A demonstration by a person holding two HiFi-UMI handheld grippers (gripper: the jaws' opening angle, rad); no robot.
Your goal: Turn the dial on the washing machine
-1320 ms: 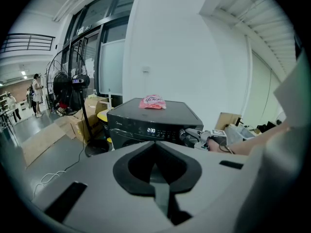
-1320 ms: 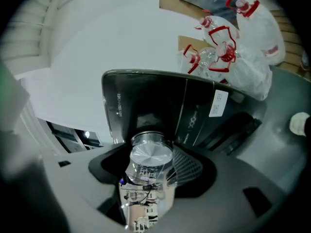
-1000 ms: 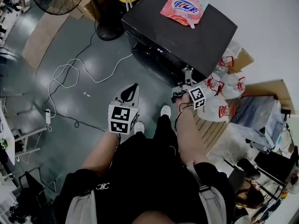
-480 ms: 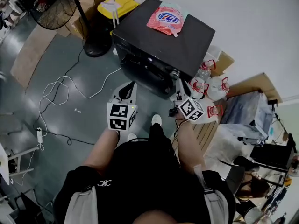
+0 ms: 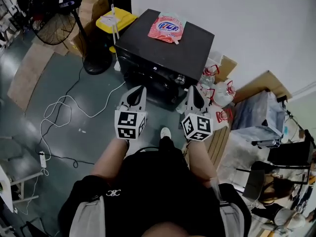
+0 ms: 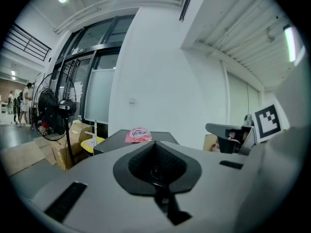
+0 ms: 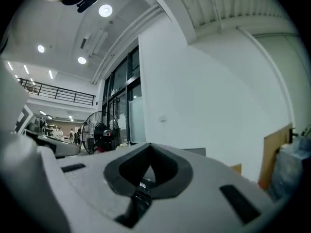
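Ahead, small round silvery dial (image 5: 179,79) on the dark front panel of a boxy black washing machine (image 5: 187,51), toward that panel's right end in the head view. Touches neither tool.

Just short of it, right gripper (image 5: 193,89), grey with a cube of black-and-white square markers, pointing at the machine's front, near the dial but apart from it. Jaws closing down to meet, pads together, nothing between them.

Beside it, left gripper (image 5: 140,89), same build, aimed at the left half of the front panel and well apart from the dial. Jaws pressed together too, empty.

On the machine's flat lid, pink and white soft pouch (image 5: 167,28) lying flat near the back edge.

Right of the machine, clear plastic bottles with red handles (image 5: 220,92) crowded against its side. Left of it, yellow box (image 5: 116,20), brown cardboard cartons (image 5: 91,6) and a black pedestal fan (image 5: 52,11). Across the grey floor (image 5: 59,147), loose white cable (image 5: 66,107) in loops.
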